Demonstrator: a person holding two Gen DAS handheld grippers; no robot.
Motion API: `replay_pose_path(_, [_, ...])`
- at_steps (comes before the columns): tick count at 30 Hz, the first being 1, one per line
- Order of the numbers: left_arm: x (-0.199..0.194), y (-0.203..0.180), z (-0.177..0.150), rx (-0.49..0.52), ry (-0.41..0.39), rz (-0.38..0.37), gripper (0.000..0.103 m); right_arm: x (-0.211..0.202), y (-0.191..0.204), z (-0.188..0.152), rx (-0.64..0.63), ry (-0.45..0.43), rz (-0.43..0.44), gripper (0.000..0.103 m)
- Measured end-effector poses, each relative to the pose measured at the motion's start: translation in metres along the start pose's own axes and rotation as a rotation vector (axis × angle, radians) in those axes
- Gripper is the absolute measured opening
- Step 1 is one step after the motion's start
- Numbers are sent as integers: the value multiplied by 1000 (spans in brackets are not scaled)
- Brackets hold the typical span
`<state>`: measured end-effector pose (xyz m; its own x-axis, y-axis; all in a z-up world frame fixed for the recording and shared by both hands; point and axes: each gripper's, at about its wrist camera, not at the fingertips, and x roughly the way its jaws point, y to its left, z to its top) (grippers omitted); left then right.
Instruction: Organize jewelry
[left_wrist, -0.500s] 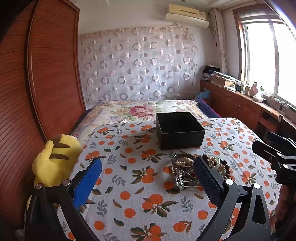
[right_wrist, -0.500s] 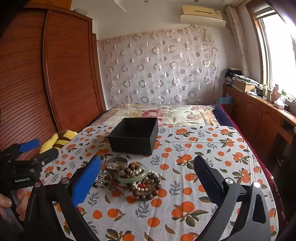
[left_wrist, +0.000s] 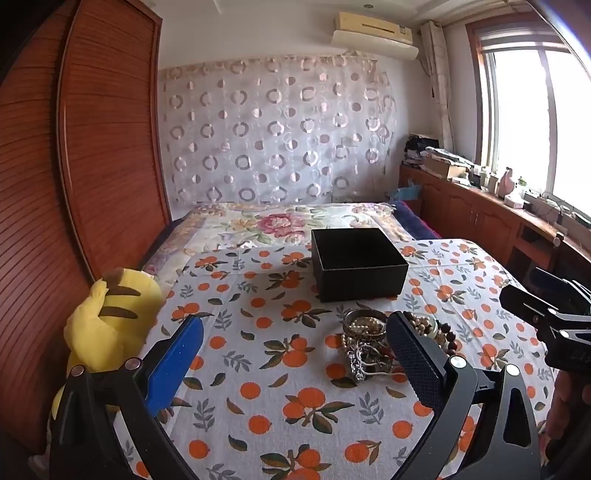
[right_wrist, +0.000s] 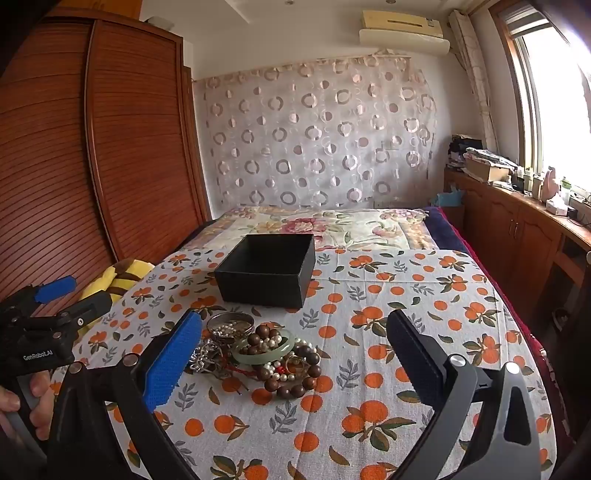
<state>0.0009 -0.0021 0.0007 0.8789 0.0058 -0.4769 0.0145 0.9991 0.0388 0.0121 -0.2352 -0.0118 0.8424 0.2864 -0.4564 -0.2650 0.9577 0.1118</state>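
Note:
A heap of jewelry (right_wrist: 258, 350) lies on the orange-print cloth: brown wooden beads (right_wrist: 295, 380), a pale green bangle (right_wrist: 264, 350), pearls, a metal bangle (right_wrist: 229, 321) and silver chain. An open black box (right_wrist: 267, 271) stands just behind it. My right gripper (right_wrist: 295, 354) hangs open above the cloth, the heap between its fingers and toward the blue one (right_wrist: 170, 362). My left gripper (left_wrist: 295, 354) is open too; its black finger (left_wrist: 413, 358) covers part of the heap (left_wrist: 365, 343). The box (left_wrist: 356, 264) sits beyond. Neither holds anything.
A yellow plush toy (left_wrist: 107, 321) lies at the cloth's left edge beside the wooden wardrobe (left_wrist: 74, 184). A flowered bedspread (right_wrist: 325, 225) stretches behind the box. Wooden cabinets (right_wrist: 517, 229) under the window line the right side. A hand (right_wrist: 26, 402) holds the left gripper's handle.
Both views have shifted only slightly; the heap and box sit as before and both grippers stay wide open.

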Motion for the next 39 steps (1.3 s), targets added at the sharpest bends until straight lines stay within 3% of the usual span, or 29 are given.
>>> replay_pose_path(39, [-12,2,9,-8,-12,-11,96,-2,0,1,-1,-4,2,101])
